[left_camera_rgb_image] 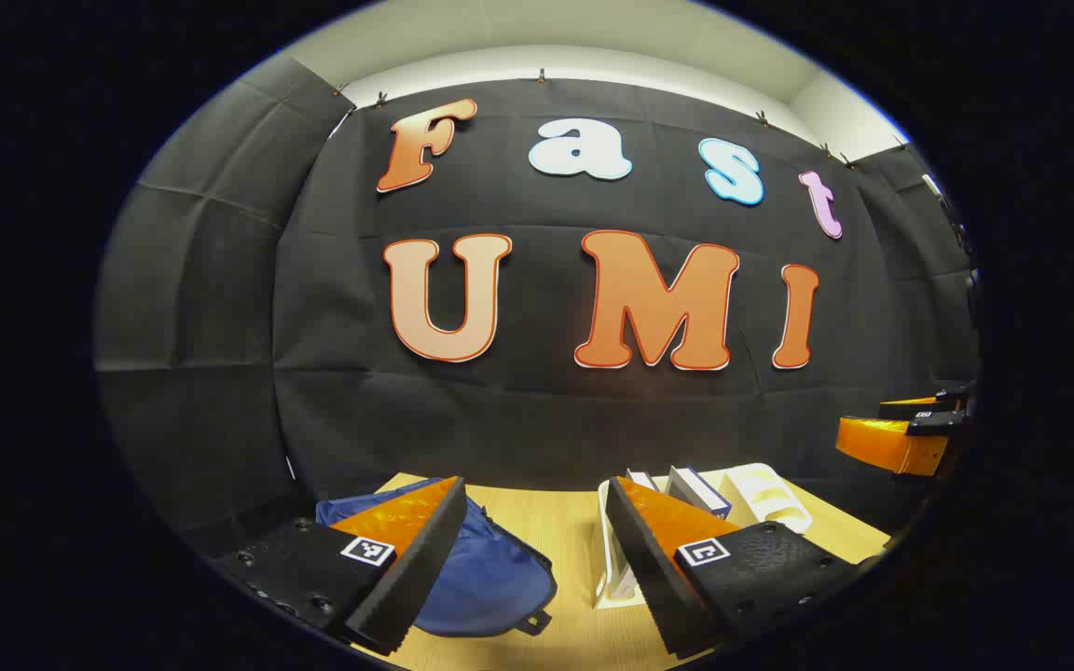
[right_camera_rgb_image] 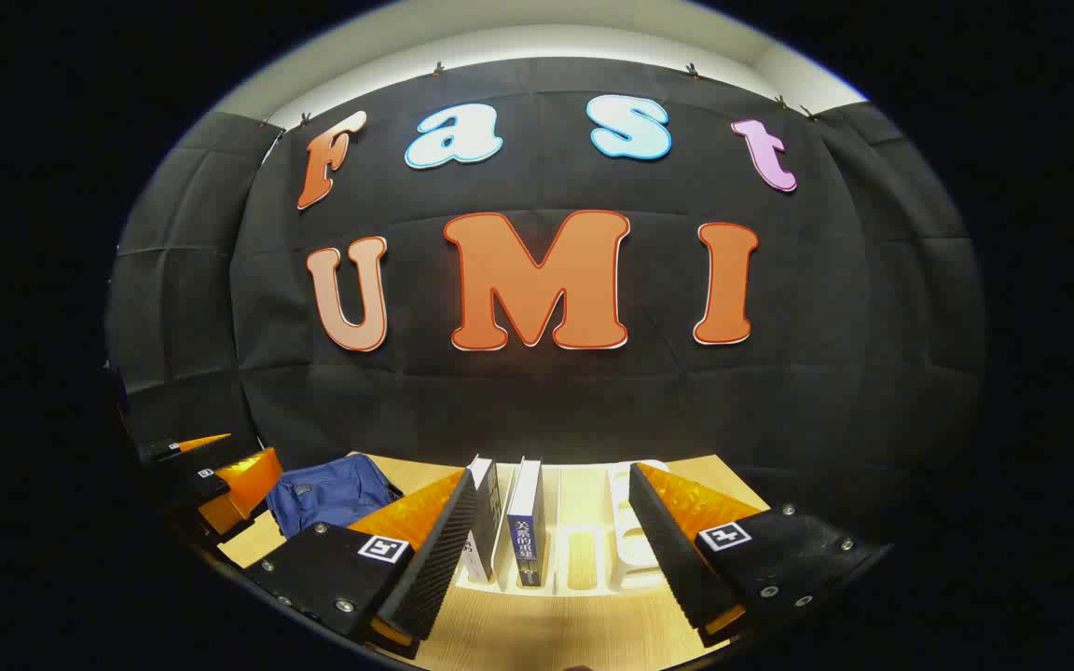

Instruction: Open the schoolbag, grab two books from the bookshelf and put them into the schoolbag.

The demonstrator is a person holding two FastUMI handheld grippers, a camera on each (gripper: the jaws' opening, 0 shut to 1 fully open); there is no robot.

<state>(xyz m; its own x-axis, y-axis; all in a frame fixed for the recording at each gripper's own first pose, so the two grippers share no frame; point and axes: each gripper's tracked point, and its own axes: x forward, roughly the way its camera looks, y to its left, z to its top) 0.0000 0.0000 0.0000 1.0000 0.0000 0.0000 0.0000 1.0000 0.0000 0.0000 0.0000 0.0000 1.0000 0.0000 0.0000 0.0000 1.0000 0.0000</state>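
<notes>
Both my grippers hang spread with nothing between their fingers: my left gripper (left_camera_rgb_image: 532, 559) over the wooden table (left_camera_rgb_image: 556, 522), my right gripper (right_camera_rgb_image: 551, 550) facing the white bookshelf (right_camera_rgb_image: 593, 559). Two books (right_camera_rgb_image: 523, 522) stand upright in the bookshelf's left slots; the blue spine's writing is too small for me to read. Left of the bookshelf lies the blue schoolbag (left_camera_rgb_image: 486, 578). Black cloth walls rise behind.
</notes>
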